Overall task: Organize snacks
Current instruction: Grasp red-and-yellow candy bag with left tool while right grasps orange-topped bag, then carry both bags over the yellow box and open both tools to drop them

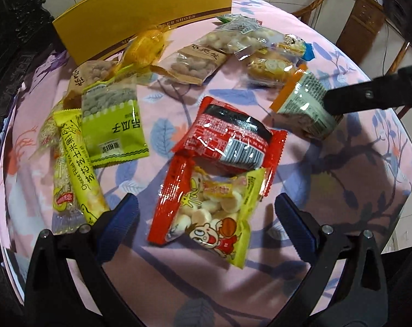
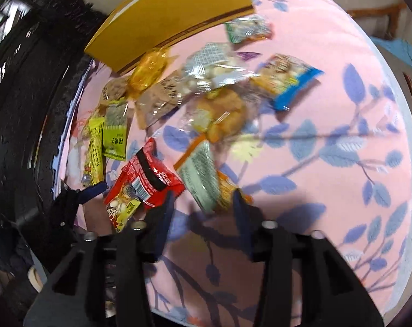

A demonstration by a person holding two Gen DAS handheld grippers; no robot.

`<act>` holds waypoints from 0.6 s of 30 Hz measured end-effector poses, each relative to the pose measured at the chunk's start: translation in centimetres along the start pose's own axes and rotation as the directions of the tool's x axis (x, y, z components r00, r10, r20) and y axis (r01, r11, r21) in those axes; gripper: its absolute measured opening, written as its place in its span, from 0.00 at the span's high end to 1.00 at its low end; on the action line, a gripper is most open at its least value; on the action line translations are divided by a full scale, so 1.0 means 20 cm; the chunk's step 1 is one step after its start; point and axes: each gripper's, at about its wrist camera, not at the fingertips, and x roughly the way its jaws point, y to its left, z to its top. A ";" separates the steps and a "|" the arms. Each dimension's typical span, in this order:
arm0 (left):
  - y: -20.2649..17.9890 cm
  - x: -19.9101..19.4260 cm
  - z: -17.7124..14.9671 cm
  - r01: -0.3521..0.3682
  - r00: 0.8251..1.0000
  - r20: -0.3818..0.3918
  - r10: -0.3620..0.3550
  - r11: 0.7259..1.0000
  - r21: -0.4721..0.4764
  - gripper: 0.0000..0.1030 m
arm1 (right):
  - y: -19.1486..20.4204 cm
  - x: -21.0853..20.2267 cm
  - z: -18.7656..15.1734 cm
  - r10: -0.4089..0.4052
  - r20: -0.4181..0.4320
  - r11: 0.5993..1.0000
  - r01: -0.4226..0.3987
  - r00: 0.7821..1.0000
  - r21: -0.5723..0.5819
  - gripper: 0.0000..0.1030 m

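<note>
Pink cloth (image 1: 342, 185) with blue leaves, spread over a round table and strewn with snack packets. Yellow box (image 1: 140, 11) upright at the far edge, brown nut bag (image 1: 195, 61) and clear bag of pale balls (image 1: 233, 38) just before it. Green seed packet (image 1: 113, 128) and yellow stick packet (image 1: 77, 163) side by side at the left. Red packet (image 1: 233, 139) in the middle, partly overlapped by a yellow biscuit bag (image 1: 214, 215) lying on a second red wrapper (all touching). Left gripper (image 1: 206, 212) tilted steeply down over that pile, blue pads wide apart either side of the biscuit bag, gripping nothing. Orange-edged packet (image 2: 203, 179) to the right of the red packet, between the right gripper's (image 2: 203, 204) half-parted fingers (image 2: 166, 209), its near end beside them; contact not clear through the blur. Right gripper also angled down toward the cloth.
</note>
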 end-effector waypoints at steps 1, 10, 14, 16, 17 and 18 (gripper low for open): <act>0.01 0.01 0.00 0.006 1.000 0.004 -0.006 1.000 0.006 0.04 | 0.02 0.02 0.01 -0.018 0.002 0.999 0.018 1.000 -0.036 0.43; 0.02 0.00 -0.03 0.068 0.997 0.021 -0.069 0.997 0.043 0.50 | 0.13 0.14 -0.03 -0.195 0.026 0.936 0.194 0.980 -0.293 0.73; 0.04 -0.06 -0.06 0.083 0.996 0.025 -0.083 0.996 0.015 0.58 | 0.11 0.02 -0.07 -0.134 0.042 0.960 0.140 0.990 -0.244 0.76; 0.05 -0.12 -0.07 0.092 0.995 0.039 -0.091 0.996 -0.007 0.59 | 0.10 -0.05 -0.08 -0.104 0.059 0.969 0.115 0.993 -0.220 0.76; 0.06 -0.15 -0.08 0.096 0.994 0.048 -0.095 0.995 -0.016 0.59 | 0.10 -0.10 -0.09 -0.076 0.070 0.975 0.089 0.995 -0.202 0.76; 0.07 -0.19 -0.07 0.097 0.994 0.059 -0.096 0.995 -0.024 0.59 | 0.10 -0.12 -0.09 -0.065 0.077 0.978 0.079 0.995 -0.192 0.76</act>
